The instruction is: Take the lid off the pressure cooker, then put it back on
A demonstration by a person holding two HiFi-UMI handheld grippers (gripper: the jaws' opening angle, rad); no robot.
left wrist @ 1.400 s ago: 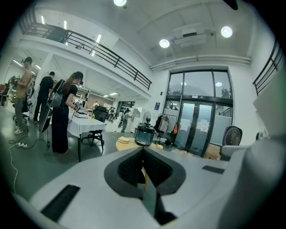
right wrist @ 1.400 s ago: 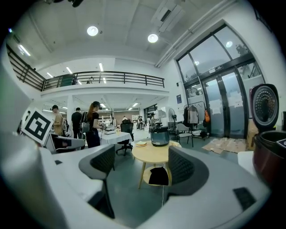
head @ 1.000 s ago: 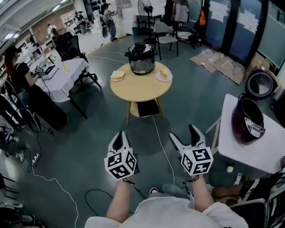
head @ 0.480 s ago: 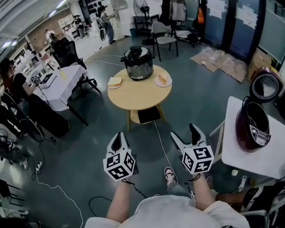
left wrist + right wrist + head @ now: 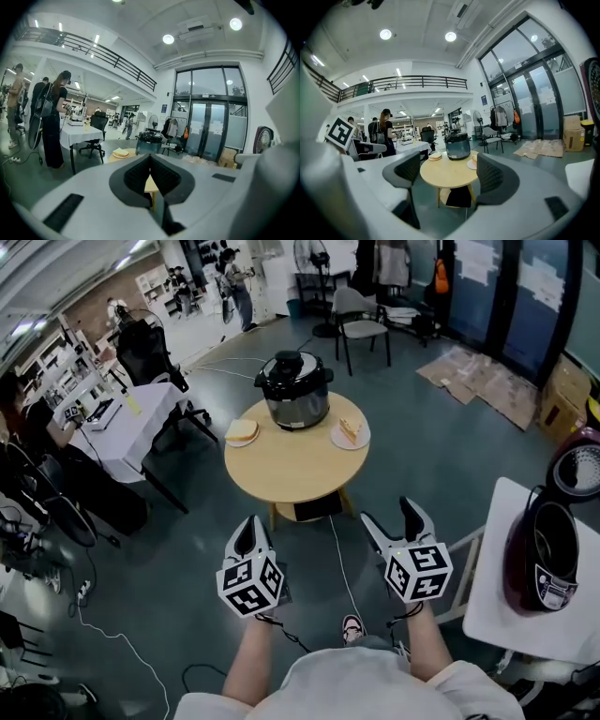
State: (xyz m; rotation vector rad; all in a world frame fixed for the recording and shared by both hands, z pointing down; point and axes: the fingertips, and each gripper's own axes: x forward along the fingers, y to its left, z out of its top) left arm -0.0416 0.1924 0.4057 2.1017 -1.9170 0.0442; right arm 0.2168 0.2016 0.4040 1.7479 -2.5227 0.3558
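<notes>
A silver pressure cooker (image 5: 294,401) with its black lid (image 5: 293,371) on stands at the far side of a round wooden table (image 5: 295,465). The cooker (image 5: 457,145) also shows in the right gripper view, and the cooker (image 5: 149,142) in the left gripper view. My left gripper (image 5: 247,532) hangs over the floor well short of the table, its jaws shut with nothing between them. My right gripper (image 5: 393,517) is level with it, open and empty. Both grippers are far from the cooker.
A plate with bread (image 5: 243,432) and a plate with food (image 5: 350,431) flank the cooker. A white table (image 5: 511,596) at the right carries an open dark red cooker (image 5: 542,559). A white desk (image 5: 122,399) with people stands at left. A cable (image 5: 342,559) crosses the floor.
The round table with the cooker has come nearer in the head view, and the white table at the right has slid towards the edge. Both grippers keep their states.
</notes>
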